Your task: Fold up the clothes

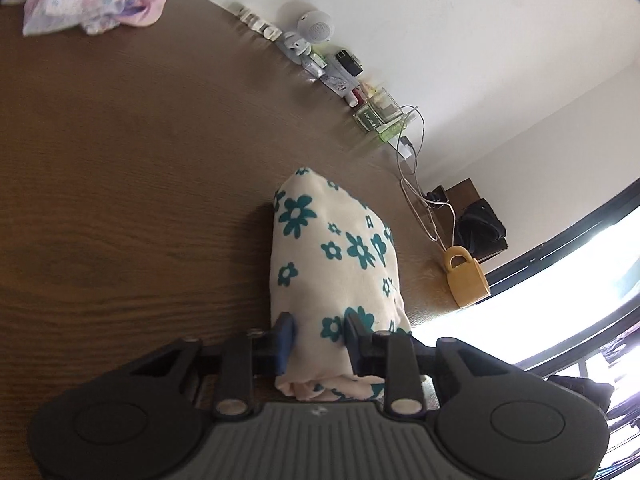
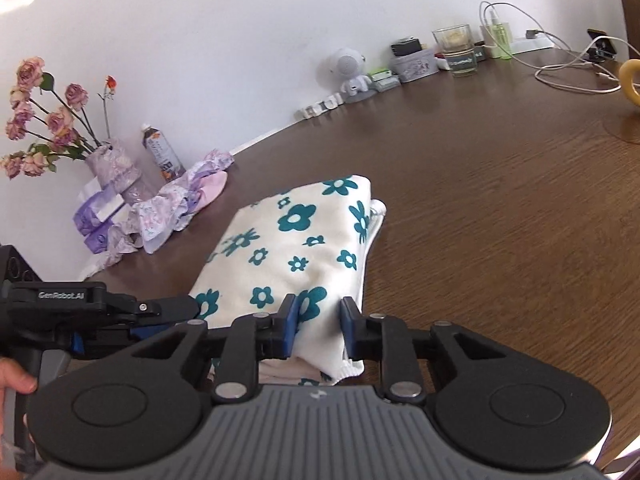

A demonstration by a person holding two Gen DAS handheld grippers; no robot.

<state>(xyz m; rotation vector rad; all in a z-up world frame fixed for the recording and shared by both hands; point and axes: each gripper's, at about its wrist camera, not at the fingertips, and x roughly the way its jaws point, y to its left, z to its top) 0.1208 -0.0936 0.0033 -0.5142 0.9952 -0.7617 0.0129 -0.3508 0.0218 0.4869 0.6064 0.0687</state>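
A folded cream garment with teal flowers lies on the brown wooden table. In the left wrist view my left gripper is shut on the garment's near end, with cloth bunched between its blue pads. In the right wrist view the same garment stretches away from me. My right gripper is shut on its near right corner. The left gripper shows at the left of that view, holding the garment's near left corner, with a person's hand behind it.
A pile of pastel floral clothes lies at the table's far left, by a vase of dried roses and a bottle. Small items, a glass and cables line the wall. A yellow mug stands near the table's edge.
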